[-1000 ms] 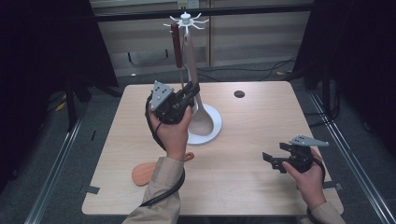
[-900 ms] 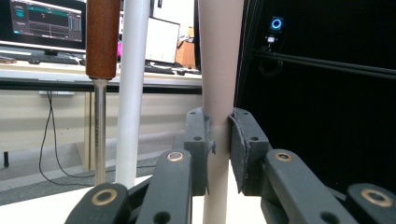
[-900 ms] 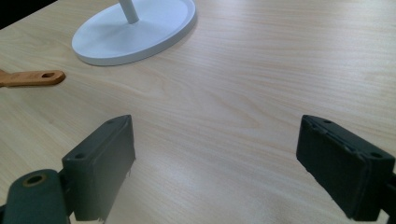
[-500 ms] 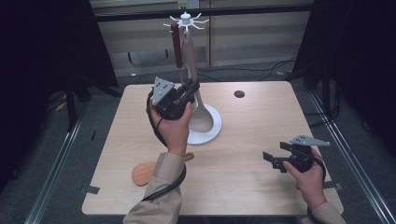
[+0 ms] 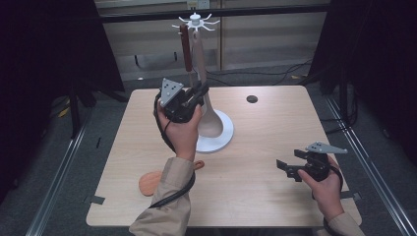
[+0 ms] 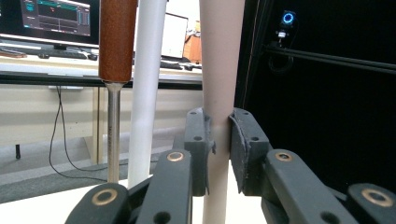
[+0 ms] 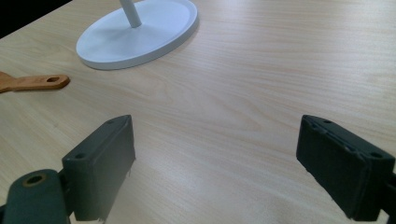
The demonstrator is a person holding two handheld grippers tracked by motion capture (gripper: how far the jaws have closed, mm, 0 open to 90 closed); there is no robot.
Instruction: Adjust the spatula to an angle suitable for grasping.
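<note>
A white utensil stand (image 5: 222, 139) rises from a round base at the table's middle, with hooks at its top. From the hooks hang a beige spoon (image 5: 210, 119) and a brown-handled utensil (image 5: 185, 46). My left gripper (image 5: 197, 92) is shut on the beige spoon's handle (image 6: 219, 70), its pads (image 6: 198, 149) pressing both sides, beside the white pole (image 6: 147, 84) and the brown handle (image 6: 116, 37). My right gripper (image 5: 286, 169) stands open low over the table at the front right; nothing lies between its jaws (image 7: 215, 163). An orange spatula (image 5: 149, 183) lies at the front left, partly under the left forearm.
A small dark round spot (image 5: 252, 99) sits on the table's far right part. The stand's white base (image 7: 140, 32) and the orange spatula's handle (image 7: 33, 83) lie ahead of the right gripper. Bare wood (image 5: 275, 132) spreads between the base and the right gripper.
The left gripper has edged slightly upward along the stand while staying shut on the spoon handle. The right gripper has not moved.
</note>
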